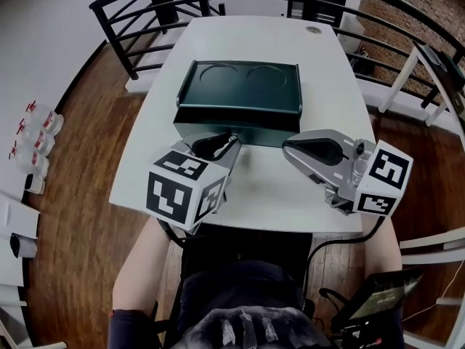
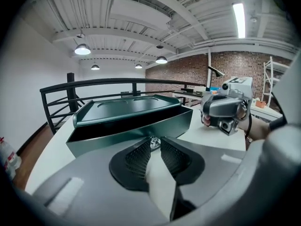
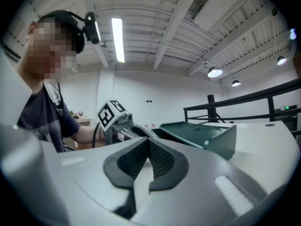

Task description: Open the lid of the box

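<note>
A dark green box [image 1: 240,93] with two round hollows in its lid lies on the white table [image 1: 290,191]. In the left gripper view the box [image 2: 127,114] shows a dark gap under the lid's front edge, so the lid stands slightly ajar. My left gripper [image 1: 234,138] is at the middle of the box's front wall, and its tips [image 2: 154,143] are closed on a small shiny metal clasp [image 2: 153,141]. My right gripper [image 1: 285,145] hovers just right of it and points left. Its jaws [image 3: 148,143] meet with nothing between them, and the box [image 3: 202,133] lies to its right.
A black railing [image 1: 145,13] runs around the table's far side and both ends. Several small bottles [image 1: 33,137] stand on the wooden floor at the left. A dark tablet-like device [image 1: 378,293] sits at the lower right. The person stands at the table's near edge.
</note>
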A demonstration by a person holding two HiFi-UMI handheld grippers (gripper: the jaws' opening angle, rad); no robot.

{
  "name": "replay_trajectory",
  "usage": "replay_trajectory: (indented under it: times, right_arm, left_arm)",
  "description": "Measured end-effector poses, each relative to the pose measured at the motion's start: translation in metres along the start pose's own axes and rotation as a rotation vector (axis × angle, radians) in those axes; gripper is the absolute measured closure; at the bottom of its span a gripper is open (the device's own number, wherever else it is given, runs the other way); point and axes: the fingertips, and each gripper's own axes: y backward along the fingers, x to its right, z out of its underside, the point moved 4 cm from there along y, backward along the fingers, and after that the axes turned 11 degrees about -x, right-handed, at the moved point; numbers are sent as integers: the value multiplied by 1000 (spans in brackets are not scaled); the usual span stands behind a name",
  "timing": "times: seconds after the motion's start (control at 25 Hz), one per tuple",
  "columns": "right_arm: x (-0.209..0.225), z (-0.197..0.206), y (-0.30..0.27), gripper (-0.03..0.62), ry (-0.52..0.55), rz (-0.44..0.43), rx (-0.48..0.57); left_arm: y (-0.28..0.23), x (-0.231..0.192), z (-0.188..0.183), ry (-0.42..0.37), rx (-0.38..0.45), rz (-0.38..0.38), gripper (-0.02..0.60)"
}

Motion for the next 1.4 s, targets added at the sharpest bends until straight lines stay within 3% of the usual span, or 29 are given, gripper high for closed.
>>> replay_trajectory:
  times: [0.12,0.2,0.32,0.88,1.16,1.4]
  right_arm:
    - [7,-22,23,591,-72,-60,184]
    - [15,-30,33,591,-124,-26,273]
    - [20,-31,40,591,-152,29,325]
    - [20,-21,31,591,-97,30,206]
    - [18,-20,28,591,-90,19,179]
    - [18,-21,28,591,-93,20,182]
  left_arm:
    - [4,5,1,-22,-6,24,495]
    - [13,6,9,-32,2,37,495]
    - [26,11,24,-44,19,53,497]
    - [45,33,41,-79,37,117,502]
    - [54,42,46,-95,32,172,503]
    - [63,43,46,-107,50,170,509]
